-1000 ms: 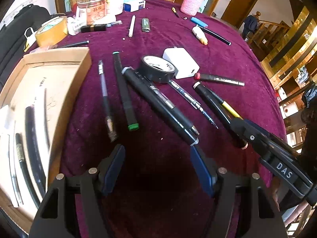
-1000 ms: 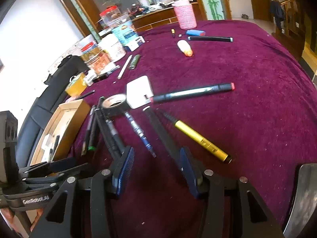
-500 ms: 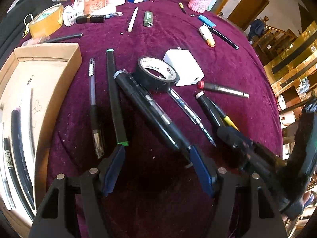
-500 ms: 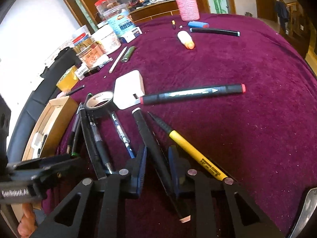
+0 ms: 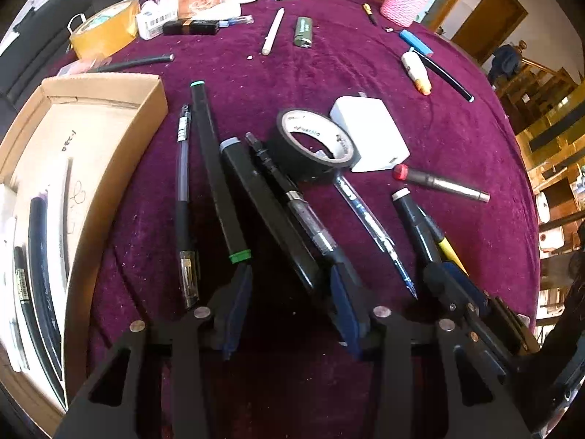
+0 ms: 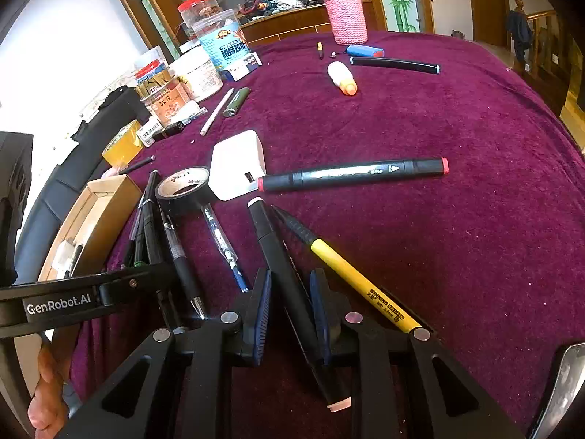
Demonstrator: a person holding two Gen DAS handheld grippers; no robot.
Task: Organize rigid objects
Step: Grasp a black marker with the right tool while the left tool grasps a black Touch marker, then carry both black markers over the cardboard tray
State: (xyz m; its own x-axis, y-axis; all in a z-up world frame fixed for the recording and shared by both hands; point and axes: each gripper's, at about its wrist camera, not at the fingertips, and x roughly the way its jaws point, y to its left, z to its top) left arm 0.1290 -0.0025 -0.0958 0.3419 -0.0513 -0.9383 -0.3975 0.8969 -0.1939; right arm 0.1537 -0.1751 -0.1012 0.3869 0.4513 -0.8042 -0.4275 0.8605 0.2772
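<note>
Several pens and markers lie on a purple cloth. My right gripper (image 6: pixel 289 292) is shut on a black white-tipped marker (image 6: pixel 278 252), which also shows in the left wrist view (image 5: pixel 413 219). A yellow pen (image 6: pixel 358 285) lies just right of it. My left gripper (image 5: pixel 289 289) is open around the near end of a thick black marker (image 5: pixel 267 208), beside a green-capped marker (image 5: pixel 219 175) and a clear-barrel pen (image 5: pixel 292 197). A cardboard box (image 5: pixel 113 190) with pens inside sits at the left.
A black tape roll (image 5: pixel 310 142), a white charger block (image 5: pixel 369 135) and a red-capped marker (image 6: pixel 354 175) lie mid-table. Jars, a yellow tape roll (image 5: pixel 106 33) and a pink-wrapped bottle (image 6: pixel 345 18) stand at the back. A black bag lies beyond the box.
My right gripper moved forward and closed on the black white-tipped marker. My left gripper moved forward and narrowed, its fingers now flanking the thick black marker.
</note>
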